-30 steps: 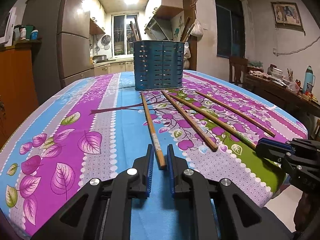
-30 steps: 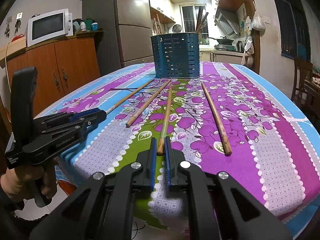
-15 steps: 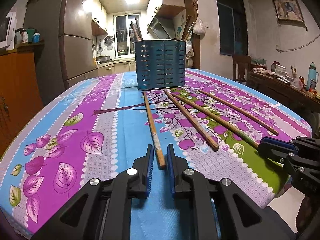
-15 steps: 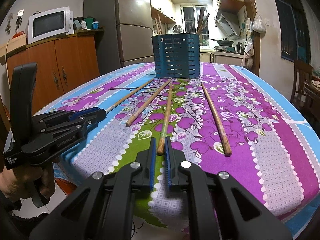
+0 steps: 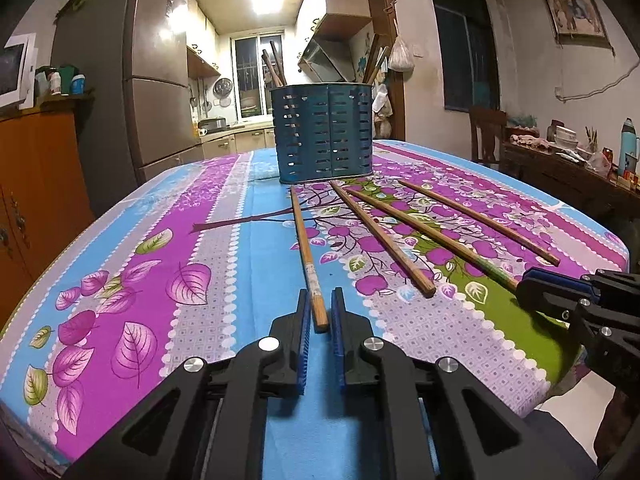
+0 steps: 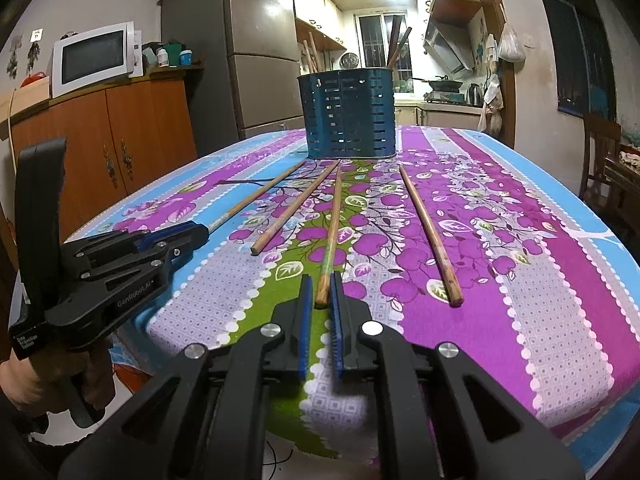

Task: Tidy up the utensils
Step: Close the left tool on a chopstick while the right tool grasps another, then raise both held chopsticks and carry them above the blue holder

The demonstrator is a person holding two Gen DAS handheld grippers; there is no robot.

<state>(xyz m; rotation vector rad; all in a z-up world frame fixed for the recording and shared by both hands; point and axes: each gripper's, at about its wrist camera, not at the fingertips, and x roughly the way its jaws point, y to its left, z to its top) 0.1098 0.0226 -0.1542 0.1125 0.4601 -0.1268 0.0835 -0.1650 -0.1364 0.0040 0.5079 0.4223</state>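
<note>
Floral tablecloth point(image 5: 208, 240) under kitchen light, fridge point(image 6: 256, 60) behind

left gripper point(image 6: 202, 232) side: "GenRobot.AI" | handle label: "Data Acquisition System"

Your left gripper point(image 5: 319, 312) is matte black plastic with angular, cut-out arms, bright silver round screw heads and ribbed blue pads lining the inner fingers point(image 5: 305, 316). Your right gripper point(image 6: 320, 300) is built the same. Seen from the right wrist, the left unit's side carries white lettering (a brand mark and a small label) above a black pistol-style handle in your hand point(image 6: 60, 376).
</note>
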